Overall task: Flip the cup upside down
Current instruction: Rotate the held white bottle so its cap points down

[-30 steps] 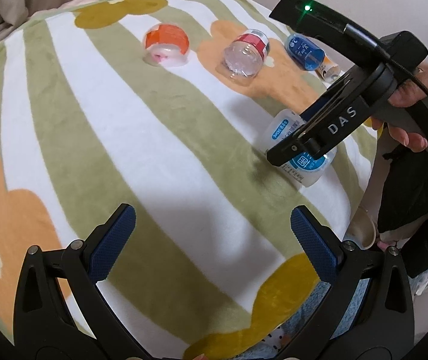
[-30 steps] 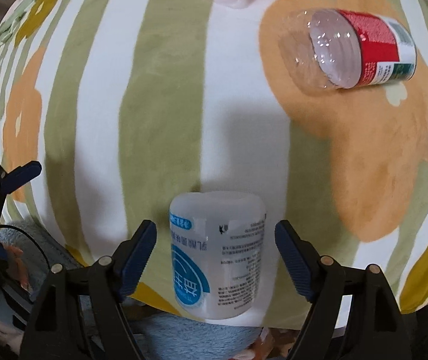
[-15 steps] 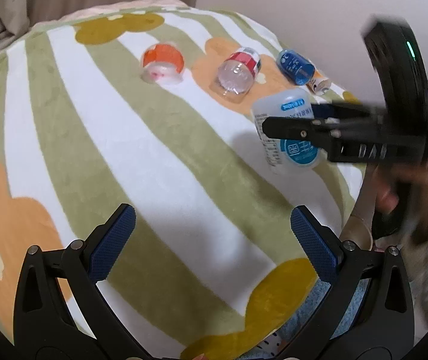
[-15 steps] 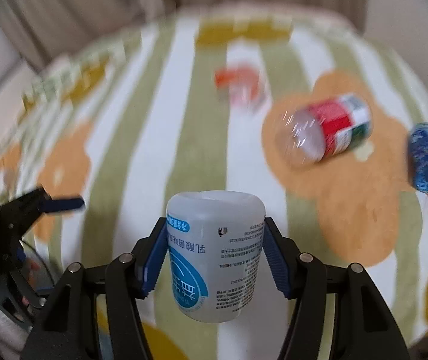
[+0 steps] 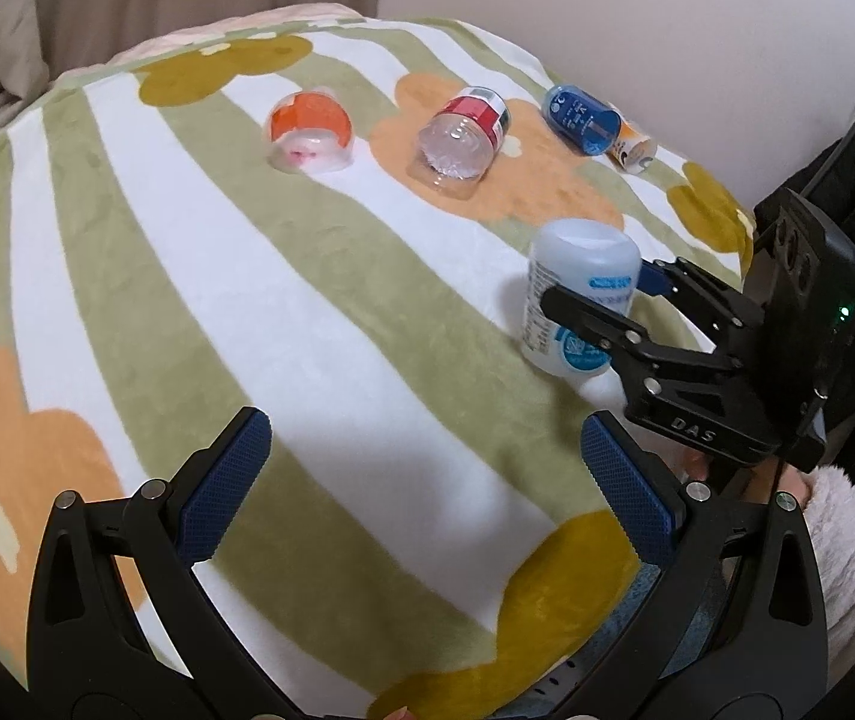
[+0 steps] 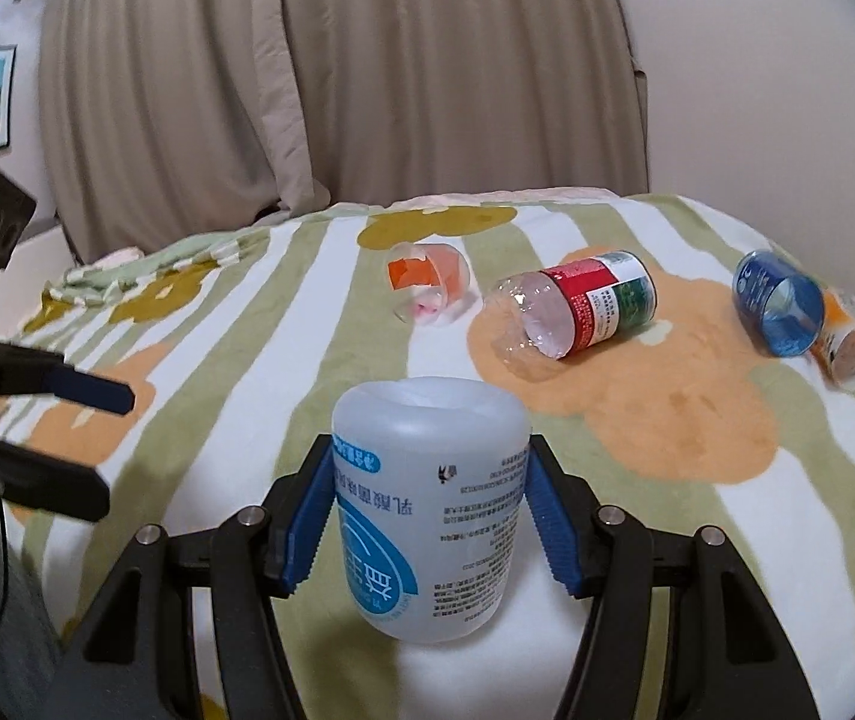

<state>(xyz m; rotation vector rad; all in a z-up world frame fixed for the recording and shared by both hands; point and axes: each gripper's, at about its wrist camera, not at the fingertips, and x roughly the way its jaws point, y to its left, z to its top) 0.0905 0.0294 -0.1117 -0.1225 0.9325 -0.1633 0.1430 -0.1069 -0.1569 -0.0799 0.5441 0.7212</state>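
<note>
A white translucent plastic cup [image 6: 431,498] with a blue label stands upside down, its printed text inverted and its closed base on top. My right gripper [image 6: 427,516] is shut on its sides, low over the striped flower blanket [image 6: 637,438]. In the left wrist view the same cup [image 5: 580,294] sits in the right gripper [image 5: 598,294] at the right. My left gripper [image 5: 421,486] is open and empty above the blanket's near edge [image 5: 307,300]. It shows at the left of the right wrist view [image 6: 85,438].
Lying on the blanket behind: an orange-labelled clear cup [image 6: 432,285], a clear red-labelled cup [image 6: 574,303], a blue cup [image 6: 778,303] and a small orange one [image 6: 847,339]. Curtains [image 6: 307,72] hang behind. The blanket drops off at the near and right edges.
My right gripper closed on the cup, lifted it off the blanket and turned from lying to upright with the base on top. My left gripper stayed open in place.
</note>
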